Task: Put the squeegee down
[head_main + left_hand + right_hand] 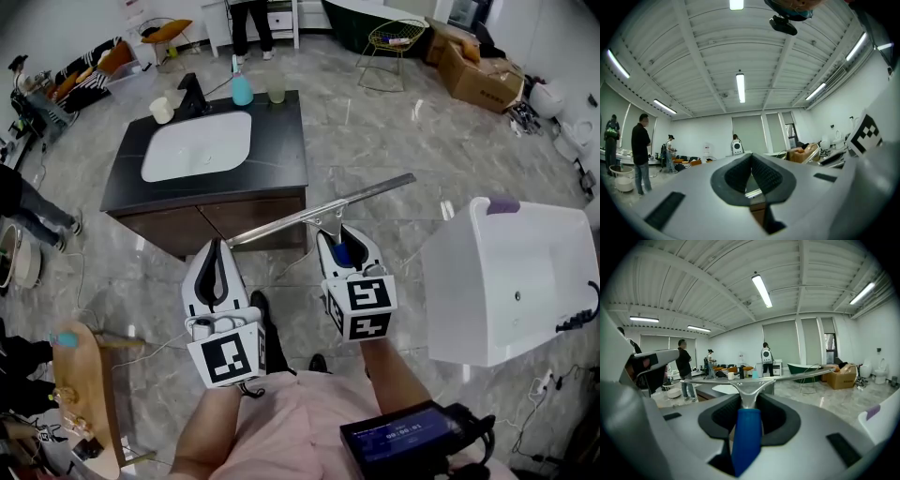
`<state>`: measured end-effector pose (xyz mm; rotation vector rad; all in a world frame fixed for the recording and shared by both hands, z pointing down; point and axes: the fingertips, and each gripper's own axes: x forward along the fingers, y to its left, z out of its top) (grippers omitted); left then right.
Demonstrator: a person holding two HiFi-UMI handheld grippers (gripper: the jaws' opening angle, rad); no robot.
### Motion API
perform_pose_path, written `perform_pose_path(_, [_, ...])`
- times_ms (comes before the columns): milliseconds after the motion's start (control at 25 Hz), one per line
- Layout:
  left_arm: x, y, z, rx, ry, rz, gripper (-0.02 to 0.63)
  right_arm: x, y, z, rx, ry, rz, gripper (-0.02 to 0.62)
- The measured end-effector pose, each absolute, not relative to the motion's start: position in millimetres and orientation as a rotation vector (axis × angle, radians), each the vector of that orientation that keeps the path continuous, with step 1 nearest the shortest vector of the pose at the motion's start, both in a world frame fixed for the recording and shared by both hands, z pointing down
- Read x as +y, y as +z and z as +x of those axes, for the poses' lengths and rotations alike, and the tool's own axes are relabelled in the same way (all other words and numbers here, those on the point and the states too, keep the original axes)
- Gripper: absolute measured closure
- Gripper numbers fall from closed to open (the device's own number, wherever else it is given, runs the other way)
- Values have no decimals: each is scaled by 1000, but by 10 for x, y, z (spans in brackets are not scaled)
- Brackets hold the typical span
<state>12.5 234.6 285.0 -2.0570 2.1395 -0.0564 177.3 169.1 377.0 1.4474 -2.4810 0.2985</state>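
Observation:
My right gripper (336, 236) is shut on the blue handle of a squeegee (319, 210). Its long metal blade runs crosswise in the air in front of a vanity with a black counter (281, 150). In the right gripper view the squeegee's blue handle (748, 437) sits between the pads, and the silver neck and blade stand level ahead of my right gripper (749, 404). My left gripper (217, 247) hovers to the left of it, apart from the squeegee. Its pads meet at the tips with nothing between them, as the left gripper view shows (751, 158).
The counter holds a white sink (197, 145), a black faucet (192, 94), a blue bottle (242, 89) and two cups. A white bathtub (525, 281) stands at the right. A wooden stool (89, 394) is at the lower left. People stand further off in the room.

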Motion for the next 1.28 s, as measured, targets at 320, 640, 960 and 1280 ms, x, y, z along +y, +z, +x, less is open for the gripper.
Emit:
perform_pose_path(320, [1254, 3206, -505, 2168, -81, -2130, 597, 746, 4082, 1179, -2423, 352, 1443, 473])
perform_pose_path(640, [137, 3242, -1108, 2143, -62, -2204, 597, -226, 4177, 602, -2349, 378, 1477, 474])
perform_pose_path(960, [-502, 3108, -1515, 2081, -8, -2258, 597, -829, 3989, 152, -2332, 347, 1542, 474])
perform_pose_path(1280, [-893, 2998, -1670, 1990, 11, -2257, 597, -1182, 3733, 14, -2330, 268, 1612, 474])
